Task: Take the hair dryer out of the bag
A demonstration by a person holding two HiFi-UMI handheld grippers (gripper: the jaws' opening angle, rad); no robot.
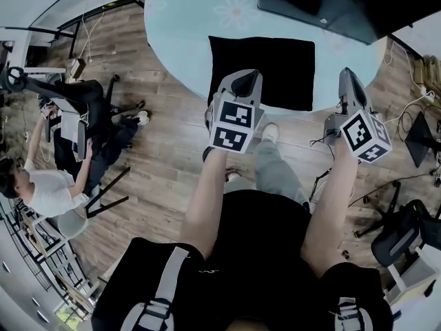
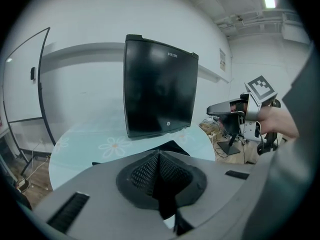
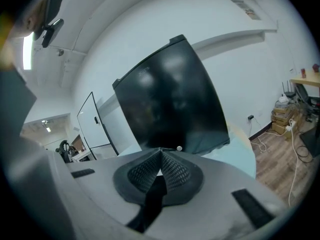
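- Left gripper [image 1: 246,81]: jaws closed on nothing, raised before the table's [image 1: 179,19] near edge.
- Right gripper [image 1: 349,76]: jaws closed too, empty, by the near-right edge.
- Bag [image 1: 275,67]: black, flat at the near edge, just past both grippers; dryer out of sight.
- Monitor [image 1: 324,2]: at the far edge.

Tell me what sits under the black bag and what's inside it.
The black bag lies on the pale round table. Its inside is covered; no hair dryer shows.
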